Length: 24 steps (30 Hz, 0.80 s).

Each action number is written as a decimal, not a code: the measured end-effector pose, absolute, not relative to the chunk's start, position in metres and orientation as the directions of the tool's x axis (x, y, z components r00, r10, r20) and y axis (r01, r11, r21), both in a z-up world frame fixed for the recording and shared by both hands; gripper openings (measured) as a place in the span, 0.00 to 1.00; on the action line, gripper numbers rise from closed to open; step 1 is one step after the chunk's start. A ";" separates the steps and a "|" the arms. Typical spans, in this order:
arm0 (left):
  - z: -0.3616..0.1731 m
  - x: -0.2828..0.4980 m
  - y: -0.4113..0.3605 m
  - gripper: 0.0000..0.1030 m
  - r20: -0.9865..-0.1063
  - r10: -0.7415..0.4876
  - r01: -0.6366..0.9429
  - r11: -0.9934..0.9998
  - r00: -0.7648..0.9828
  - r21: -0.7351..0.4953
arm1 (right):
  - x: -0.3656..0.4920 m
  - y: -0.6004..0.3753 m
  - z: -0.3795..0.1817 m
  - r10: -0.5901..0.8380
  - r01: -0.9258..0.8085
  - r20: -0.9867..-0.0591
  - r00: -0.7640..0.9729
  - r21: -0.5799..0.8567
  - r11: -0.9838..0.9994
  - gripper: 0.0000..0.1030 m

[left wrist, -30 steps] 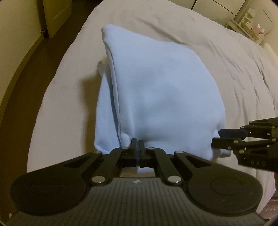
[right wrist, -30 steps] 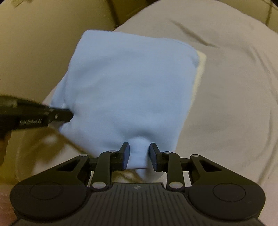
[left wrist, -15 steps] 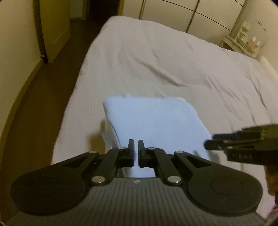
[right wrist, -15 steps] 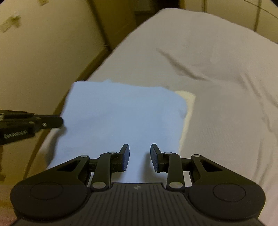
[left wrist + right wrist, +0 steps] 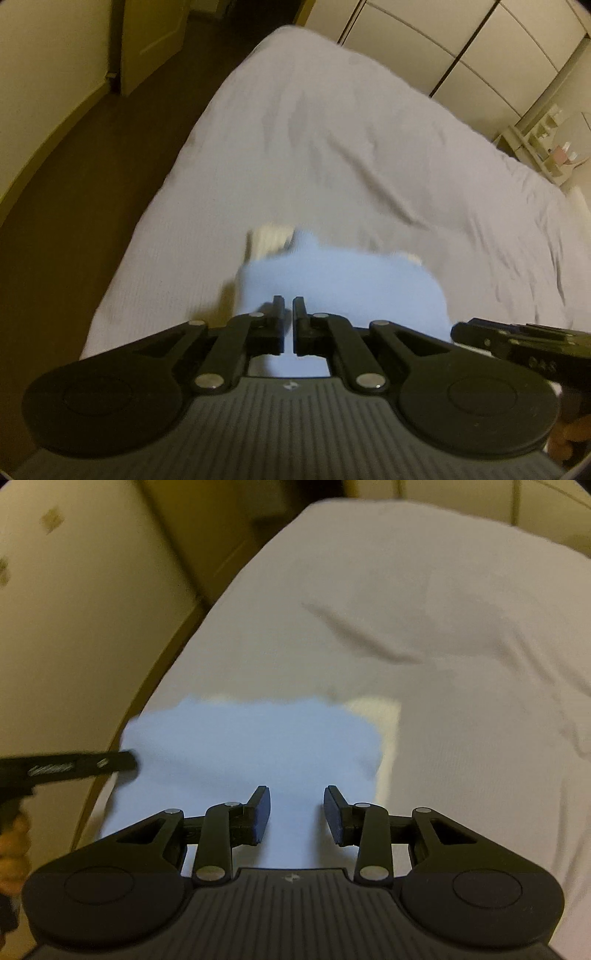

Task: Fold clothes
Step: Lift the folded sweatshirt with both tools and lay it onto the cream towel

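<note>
The blue cloth (image 5: 251,760) lies folded flat on the bed (image 5: 461,664), its long axis left-right, just ahead of both grippers. Right gripper (image 5: 297,814) fingers are wide, holding nothing; left gripper (image 5: 289,325) fingers are narrow, their grip unclear.

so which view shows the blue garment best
The right wrist view: the blue garment lies flat and broad on the bed, with its far edge and right side clear. In the left wrist view the garment is smaller, motion-blurred, and its near part is hidden behind the left tongs.
</note>
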<state>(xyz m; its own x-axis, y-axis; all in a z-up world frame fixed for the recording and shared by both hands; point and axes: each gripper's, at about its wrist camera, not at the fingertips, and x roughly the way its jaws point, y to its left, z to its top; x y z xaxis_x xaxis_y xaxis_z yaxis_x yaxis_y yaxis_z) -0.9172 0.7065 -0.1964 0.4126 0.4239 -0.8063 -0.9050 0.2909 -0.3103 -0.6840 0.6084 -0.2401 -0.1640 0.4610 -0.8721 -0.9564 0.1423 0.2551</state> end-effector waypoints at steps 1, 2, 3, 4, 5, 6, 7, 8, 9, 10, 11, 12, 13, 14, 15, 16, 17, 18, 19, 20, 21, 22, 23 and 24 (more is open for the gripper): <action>-0.201 -0.913 0.712 0.01 -0.817 0.414 -0.908 0.294 0.401 -0.297 | -0.679 0.614 -0.244 0.460 -0.952 -0.874 -0.155 0.256 0.167 0.36; -0.205 -0.909 0.717 0.01 -0.828 0.404 -0.911 0.298 0.390 -0.284 | -0.674 0.619 -0.248 0.459 -0.947 -0.877 -0.145 0.257 0.192 0.36; -0.214 -0.905 0.722 0.02 -0.839 0.390 -0.914 0.296 0.379 -0.276 | -0.670 0.625 -0.252 0.457 -0.942 -0.879 -0.136 0.258 0.216 0.36; -0.224 -0.902 0.727 0.02 -0.851 0.374 -0.918 0.291 0.369 -0.271 | -0.665 0.630 -0.255 0.455 -0.936 -0.881 -0.127 0.259 0.241 0.36; -0.233 -0.903 0.732 0.04 -0.856 0.363 -0.919 0.284 0.367 -0.274 | -0.661 0.635 -0.260 0.451 -0.930 -0.885 -0.120 0.260 0.261 0.37; -0.238 -0.906 0.734 0.06 -0.855 0.358 -0.917 0.276 0.375 -0.287 | -0.662 0.639 -0.270 0.430 -0.929 -0.893 -0.133 0.263 0.260 0.37; -0.239 -0.911 0.736 0.06 -0.851 0.355 -0.914 0.265 0.387 -0.306 | -0.663 0.642 -0.278 0.412 -0.930 -0.900 -0.141 0.263 0.256 0.38; -0.238 -0.916 0.737 0.06 -0.846 0.353 -0.911 0.252 0.401 -0.326 | -0.665 0.645 -0.278 0.408 -0.941 -0.903 -0.132 0.244 0.236 0.38; -0.235 -0.921 0.735 0.05 -0.842 0.359 -0.912 0.242 0.402 -0.332 | -0.666 0.645 -0.274 0.410 -0.945 -0.902 -0.132 0.239 0.222 0.38; -0.228 -0.923 0.729 0.04 -0.842 0.372 -0.917 0.241 0.390 -0.318 | -0.665 0.640 -0.266 0.429 -0.940 -0.891 -0.147 0.261 0.220 0.39; -0.221 -0.925 0.721 0.02 -0.843 0.383 -0.921 0.249 0.377 -0.299 | -0.665 0.634 -0.257 0.447 -0.934 -0.880 -0.162 0.283 0.218 0.39; -0.214 -0.926 0.712 0.02 -0.842 0.393 -0.923 0.261 0.369 -0.283 | -0.664 0.628 -0.249 0.465 -0.927 -0.867 -0.179 0.307 0.215 0.39; -0.206 -0.927 0.703 0.02 -0.840 0.401 -0.922 0.278 0.365 -0.268 | -0.663 0.618 -0.243 0.480 -0.918 -0.852 -0.209 0.341 0.205 0.39; -0.198 -0.928 0.694 0.02 -0.839 0.407 -0.921 0.297 0.361 -0.252 | -0.663 0.608 -0.236 0.493 -0.908 -0.837 -0.238 0.372 0.192 0.39; -0.191 -0.928 0.683 0.03 -0.844 0.408 -0.922 0.313 0.349 -0.230 | -0.664 0.595 -0.230 0.497 -0.906 -0.827 -0.263 0.389 0.168 0.39; -0.186 -0.927 0.669 0.03 -0.849 0.408 -0.921 0.331 0.336 -0.206 | -0.666 0.582 -0.224 0.500 -0.904 -0.818 -0.284 0.402 0.144 0.39; -0.180 -0.926 0.654 0.03 -0.852 0.409 -0.918 0.352 0.327 -0.184 | -0.672 0.570 -0.220 0.495 -0.910 -0.820 -0.289 0.396 0.124 0.39; -0.176 -0.924 0.640 0.03 -0.853 0.409 -0.911 0.378 0.325 -0.166 | -0.677 0.559 -0.216 0.489 -0.915 -0.822 -0.292 0.389 0.107 0.38; -0.173 -0.921 0.624 0.03 -0.853 0.406 -0.900 0.408 0.328 -0.152 | -0.682 0.548 -0.215 0.480 -0.921 -0.829 -0.287 0.377 0.101 0.38; -0.172 -0.920 0.610 0.04 -0.854 0.402 -0.891 0.432 0.331 -0.142 | -0.687 0.538 -0.214 0.472 -0.926 -0.836 -0.281 0.364 0.094 0.38; -0.173 -0.919 0.598 0.04 -0.857 0.397 -0.884 0.447 0.329 -0.133 | -0.692 0.528 -0.213 0.463 -0.932 -0.843 -0.275 0.352 0.088 0.38; -0.175 -0.918 0.588 0.04 -0.862 0.389 -0.880 0.459 0.325 -0.124 | -0.696 0.518 -0.212 0.454 -0.937 -0.850 -0.268 0.340 0.082 0.38; -0.179 -0.918 0.580 0.04 -0.871 0.379 -0.881 0.458 0.313 -0.117 | -0.701 0.508 -0.211 0.445 -0.942 -0.856 -0.263 0.328 0.075 0.37; -0.185 -0.919 0.576 0.05 -0.881 0.368 -0.889 0.444 0.296 -0.113 | -0.704 0.504 -0.214 0.433 -0.945 -0.863 -0.260 0.319 0.067 0.36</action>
<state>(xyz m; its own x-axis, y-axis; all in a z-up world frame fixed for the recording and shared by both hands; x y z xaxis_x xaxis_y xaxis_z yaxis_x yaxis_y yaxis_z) -0.9188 0.5755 -0.1850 0.2965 0.3682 -0.8812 -0.8886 0.4444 -0.1133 -0.7040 0.5036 -0.2140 -0.2602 0.4326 -0.8632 -0.9455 0.0672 0.3187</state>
